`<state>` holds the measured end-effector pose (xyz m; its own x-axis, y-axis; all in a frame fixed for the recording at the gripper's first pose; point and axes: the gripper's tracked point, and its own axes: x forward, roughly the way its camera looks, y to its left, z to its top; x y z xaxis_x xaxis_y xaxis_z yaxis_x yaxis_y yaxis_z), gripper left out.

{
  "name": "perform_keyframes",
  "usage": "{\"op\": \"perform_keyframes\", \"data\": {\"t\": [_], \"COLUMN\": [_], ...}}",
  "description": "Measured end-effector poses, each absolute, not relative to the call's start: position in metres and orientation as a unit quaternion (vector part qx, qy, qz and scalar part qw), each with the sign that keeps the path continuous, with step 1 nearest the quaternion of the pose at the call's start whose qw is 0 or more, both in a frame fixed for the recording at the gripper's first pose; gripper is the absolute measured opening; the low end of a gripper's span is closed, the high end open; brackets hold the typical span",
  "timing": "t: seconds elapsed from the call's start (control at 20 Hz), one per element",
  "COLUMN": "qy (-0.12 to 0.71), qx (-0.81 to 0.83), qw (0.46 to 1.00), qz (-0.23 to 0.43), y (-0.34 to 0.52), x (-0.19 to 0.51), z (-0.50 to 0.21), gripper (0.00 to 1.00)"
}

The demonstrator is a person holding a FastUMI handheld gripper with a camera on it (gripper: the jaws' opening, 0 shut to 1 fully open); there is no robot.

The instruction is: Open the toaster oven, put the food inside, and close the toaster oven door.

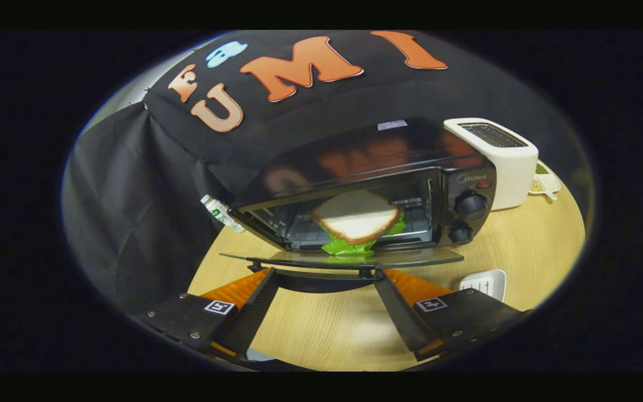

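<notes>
Pale wood-grain tabletop (321, 329) under soft glare; creased black cloth wall (132, 212) behind and to the left

1. We see the gripper (324, 274) with its two fingers spread wide apart.
2. Nothing sits between the fingers (254, 310); they press on nothing.
3. Both point forward and slightly inward.

**Door blocks the way ahead**

The gripper (324, 279) fingers are spread, nothing between them but bare table (321, 329). Just ahead, the lowered door (344, 258) and its handle (321, 274) bar the way. Beyond, a sandwich (356, 219) fills the oven (366, 184) mouth. A white tray (484, 282) lies beside the right finger.
</notes>
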<state>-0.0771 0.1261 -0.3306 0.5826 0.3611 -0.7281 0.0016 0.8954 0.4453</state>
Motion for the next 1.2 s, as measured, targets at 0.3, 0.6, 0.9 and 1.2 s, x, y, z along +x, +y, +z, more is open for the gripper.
{"op": "perform_keyframes", "data": {"t": [0.3,0.6,0.9,1.2], "qy": [0.409,0.385,0.278,0.133], "qx": [0.182,0.139,0.135,0.122], "qw": [0.89,0.909,0.95,0.983], "qz": [0.088,0.08,0.055,0.02], "y": [0.113,0.103,0.065,0.017], "x": [-0.032,-0.018,0.0,0.018], "z": [-0.317,-0.295,-0.193,-0.065], "gripper": [1.0,0.98,0.98,0.98]}}
